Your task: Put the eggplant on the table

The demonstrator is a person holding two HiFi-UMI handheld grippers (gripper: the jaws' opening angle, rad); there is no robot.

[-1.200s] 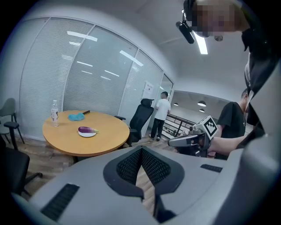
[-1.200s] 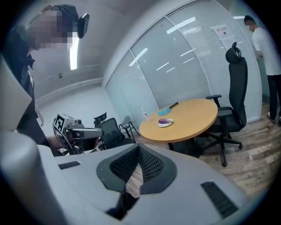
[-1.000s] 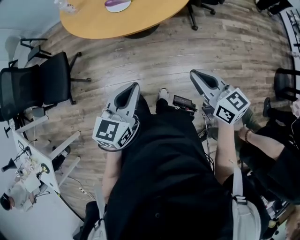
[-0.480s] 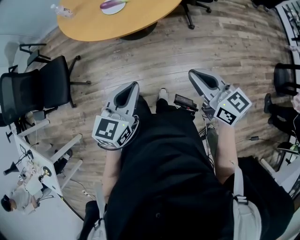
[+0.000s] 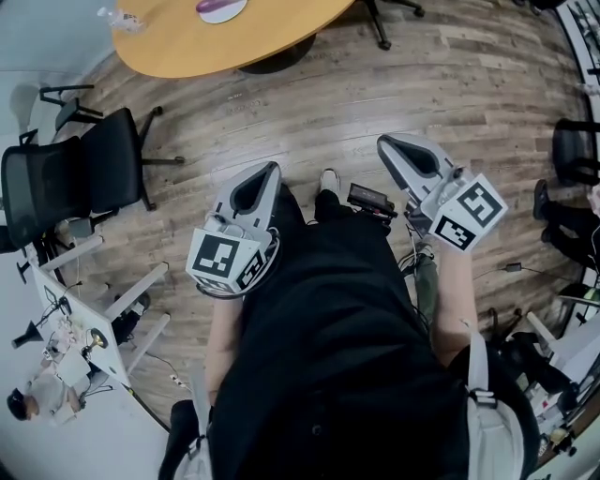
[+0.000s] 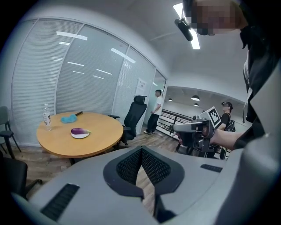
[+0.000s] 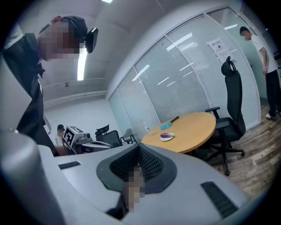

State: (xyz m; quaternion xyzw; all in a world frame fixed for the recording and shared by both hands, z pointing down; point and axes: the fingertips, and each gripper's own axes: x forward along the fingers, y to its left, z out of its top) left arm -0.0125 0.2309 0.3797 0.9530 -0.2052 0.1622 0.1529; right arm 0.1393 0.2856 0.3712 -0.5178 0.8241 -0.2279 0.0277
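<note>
The purple eggplant [image 6: 79,131] lies on a small white plate [image 6: 81,136] on the round wooden table [image 6: 101,143], far ahead of both grippers. In the head view the table [image 5: 262,37] sits at the top edge, with the eggplant [image 5: 217,6] just showing. My left gripper [image 5: 273,169] and right gripper [image 5: 382,143] are held out over the wood floor in front of the person's body, both pointing toward the table. Their jaws meet at the tips and hold nothing. From the right gripper view the eggplant [image 7: 167,136] is small and distant.
A clear bottle [image 6: 46,116] and a blue cloth [image 6: 68,117] also rest on the table. Black office chairs [image 5: 103,159] stand at the left, another [image 7: 230,110] beside the table. A white desk [image 5: 66,337] is at lower left. A person [image 6: 154,112] stands by the glass wall.
The table has drifted slightly upward in the head view. A seated person at the right edge has dropped out of view. Both grippers stay shut and hold almost the same places.
</note>
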